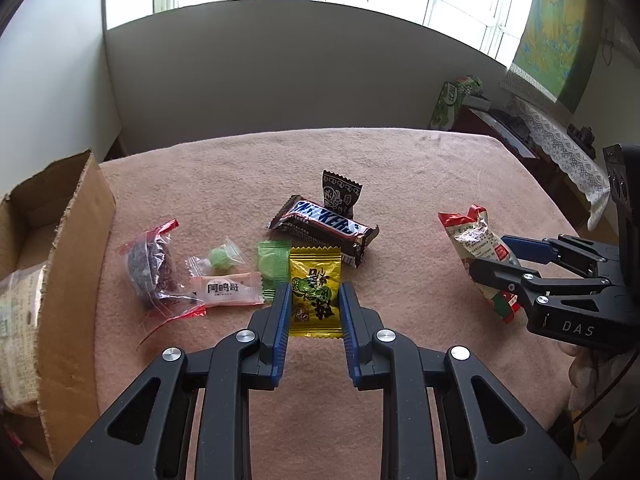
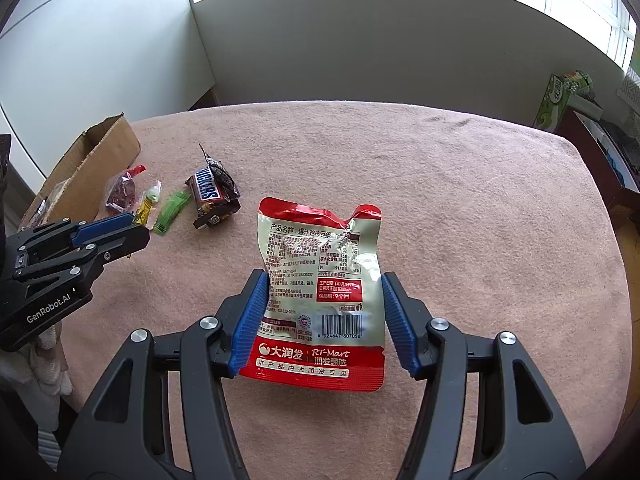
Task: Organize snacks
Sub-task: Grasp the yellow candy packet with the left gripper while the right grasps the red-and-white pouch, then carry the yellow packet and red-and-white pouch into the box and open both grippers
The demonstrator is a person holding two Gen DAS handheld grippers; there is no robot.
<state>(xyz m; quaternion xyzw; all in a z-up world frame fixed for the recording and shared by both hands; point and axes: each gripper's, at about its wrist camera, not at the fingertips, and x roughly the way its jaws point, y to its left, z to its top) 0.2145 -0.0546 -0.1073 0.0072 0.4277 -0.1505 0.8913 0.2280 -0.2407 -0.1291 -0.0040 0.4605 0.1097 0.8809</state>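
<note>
My left gripper [image 1: 315, 300] is open, its blue pads on either side of a yellow candy packet [image 1: 316, 290] lying on the pink cloth. Beside it lie a green packet [image 1: 274, 266], a pink-white packet [image 1: 226, 289], a small green candy [image 1: 220, 259], a clear bag of dark fruit [image 1: 154, 272], a Snickers bar [image 1: 326, 226] and a dark brown packet [image 1: 340, 196]. My right gripper [image 2: 324, 308] is open around a red and cream pouch [image 2: 320, 292], which lies flat. The pouch also shows in the left wrist view [image 1: 478, 248].
An open cardboard box [image 1: 60, 280] stands at the table's left edge with a packet inside; it shows in the right wrist view [image 2: 92, 160] too. A green carton [image 1: 452, 104] and dark furniture stand beyond the table's right side. White walls lie behind.
</note>
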